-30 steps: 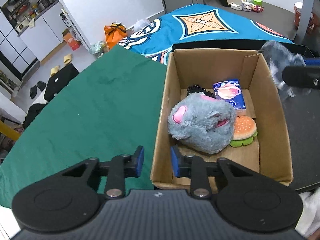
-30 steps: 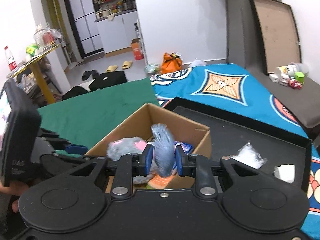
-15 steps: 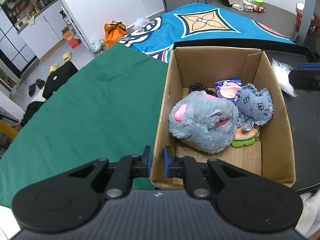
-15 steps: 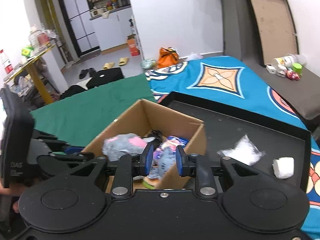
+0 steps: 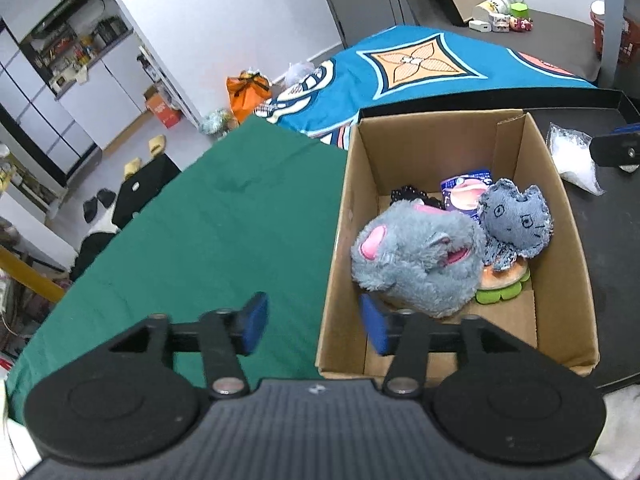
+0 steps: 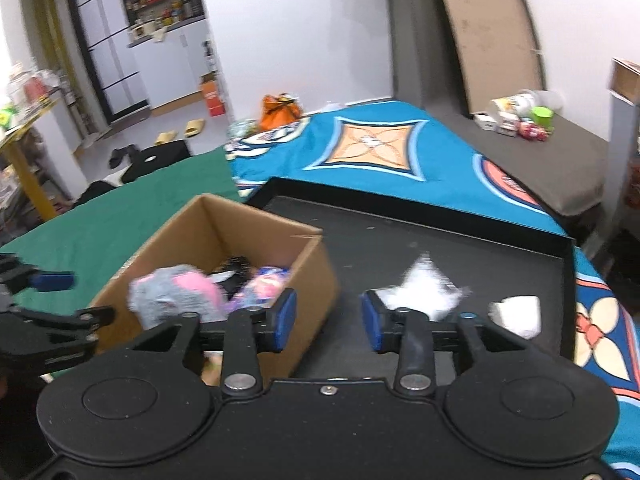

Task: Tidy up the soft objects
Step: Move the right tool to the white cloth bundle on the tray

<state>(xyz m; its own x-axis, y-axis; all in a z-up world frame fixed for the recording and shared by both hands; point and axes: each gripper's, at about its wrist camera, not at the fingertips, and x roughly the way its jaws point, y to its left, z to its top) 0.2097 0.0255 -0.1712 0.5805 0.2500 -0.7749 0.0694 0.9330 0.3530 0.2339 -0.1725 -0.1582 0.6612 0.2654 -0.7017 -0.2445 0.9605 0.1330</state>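
A cardboard box (image 5: pixel 342 216) (image 6: pixel 312 272) holds a grey plush with pink ears (image 5: pixel 416 258) (image 6: pixel 176 292), a denim plush (image 5: pixel 516 220), a burger toy (image 5: pixel 504 280), a blue packet (image 5: pixel 466 190) and a black item (image 5: pixel 406 194). My left gripper (image 5: pixel 314 322) is open and empty, straddling the box's near left wall. My right gripper (image 6: pixel 326 318) is open and empty above the black tray (image 6: pixel 380 248), right of the box. A white fluffy bag (image 6: pixel 424 284) (image 5: pixel 572 160) and a white soft lump (image 6: pixel 516 314) lie on the tray.
A green cloth (image 5: pixel 200 220) covers the surface left of the box. A blue patterned blanket (image 6: pixel 372 148) lies behind the tray. Small items (image 6: pixel 516 118) sit on a grey surface at the far right. An orange bag (image 5: pixel 248 88) is on the floor.
My right gripper let the denim plush drop into the box, opened wide and swung right over the tray. My left gripper closed, then opened wide at the box wall.
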